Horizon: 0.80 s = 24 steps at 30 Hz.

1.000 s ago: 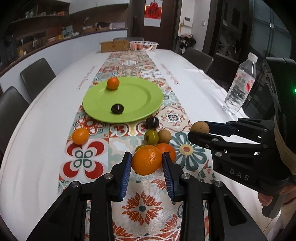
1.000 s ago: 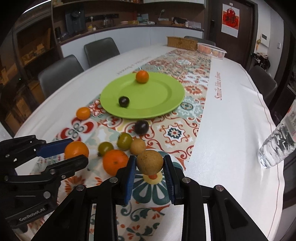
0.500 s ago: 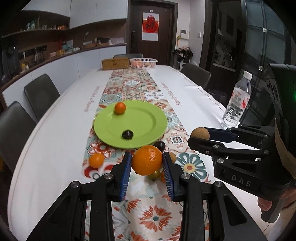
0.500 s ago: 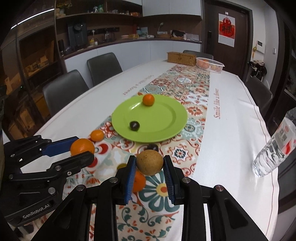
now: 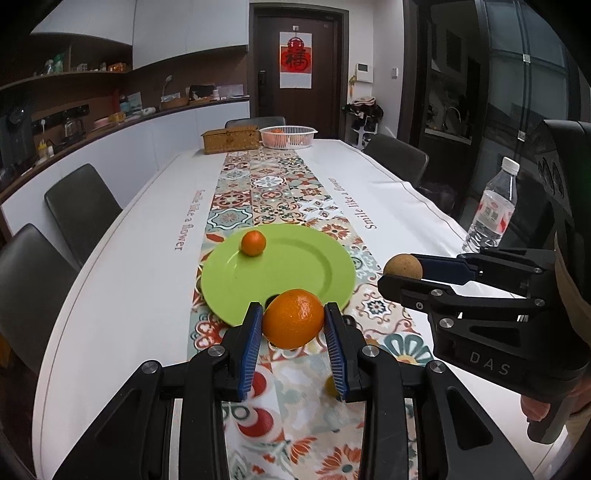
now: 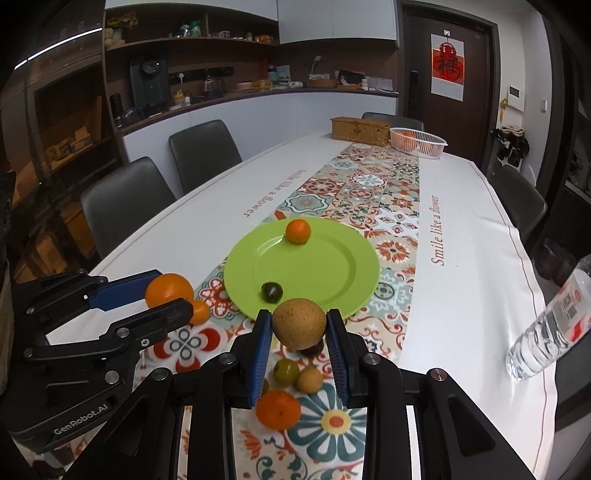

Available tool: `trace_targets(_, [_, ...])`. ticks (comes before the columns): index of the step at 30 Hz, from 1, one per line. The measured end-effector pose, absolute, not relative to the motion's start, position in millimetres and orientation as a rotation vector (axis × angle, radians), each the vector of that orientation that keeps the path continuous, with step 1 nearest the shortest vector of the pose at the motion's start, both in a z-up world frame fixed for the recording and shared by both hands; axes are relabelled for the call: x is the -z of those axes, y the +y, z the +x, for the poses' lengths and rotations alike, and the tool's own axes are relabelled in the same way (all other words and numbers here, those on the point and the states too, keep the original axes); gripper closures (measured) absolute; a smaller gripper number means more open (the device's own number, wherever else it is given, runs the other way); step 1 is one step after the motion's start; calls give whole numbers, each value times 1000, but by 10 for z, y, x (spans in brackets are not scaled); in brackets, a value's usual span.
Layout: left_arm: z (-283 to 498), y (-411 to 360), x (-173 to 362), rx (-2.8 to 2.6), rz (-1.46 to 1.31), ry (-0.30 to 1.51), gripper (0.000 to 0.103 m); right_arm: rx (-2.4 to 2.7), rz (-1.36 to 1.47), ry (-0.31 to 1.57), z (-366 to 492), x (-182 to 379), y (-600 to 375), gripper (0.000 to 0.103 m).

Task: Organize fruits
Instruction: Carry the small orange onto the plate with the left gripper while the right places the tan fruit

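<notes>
A: What kind of room is shown?

B: A dining room or pantry-style meeting room, in a home or an office. A long table (image 5: 122, 258) under a white cloth with a patterned tile runner (image 5: 273, 184) is lined with padded grey chairs (image 6: 201, 147).

A: What supports that reading?

B: A counter (image 6: 258, 94) along the wall carries a kettle and small appliances beneath open shelves (image 6: 192, 35) and white cabinets; a dark door (image 5: 295, 66) bears a red paper decoration (image 5: 295, 59).
</notes>
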<state>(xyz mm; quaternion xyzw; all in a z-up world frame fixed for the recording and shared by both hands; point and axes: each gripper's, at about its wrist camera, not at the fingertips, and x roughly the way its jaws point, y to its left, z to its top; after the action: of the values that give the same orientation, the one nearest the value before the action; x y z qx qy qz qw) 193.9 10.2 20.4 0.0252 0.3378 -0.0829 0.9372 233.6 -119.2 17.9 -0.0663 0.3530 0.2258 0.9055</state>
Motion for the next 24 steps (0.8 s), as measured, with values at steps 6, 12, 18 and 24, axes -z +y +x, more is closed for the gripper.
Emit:
trace_targets(6, [2206, 174, -146, 181, 56, 711, 70, -459, -143, 746, 2574, -125, -1096, 72])
trace_targets(12, [2489, 281, -46, 197, 35, 739, 70, -452, -149, 767, 2838, -26, -999, 72])
trace_targets(18, [2766, 346, 96, 200, 32, 773, 70, -447, -158, 795, 3083, 126, -917, 72])
trace_targets(24, [3061, 397, 329, 202, 20, 857, 70, -448, -167, 831, 3296, 296, -861, 72])
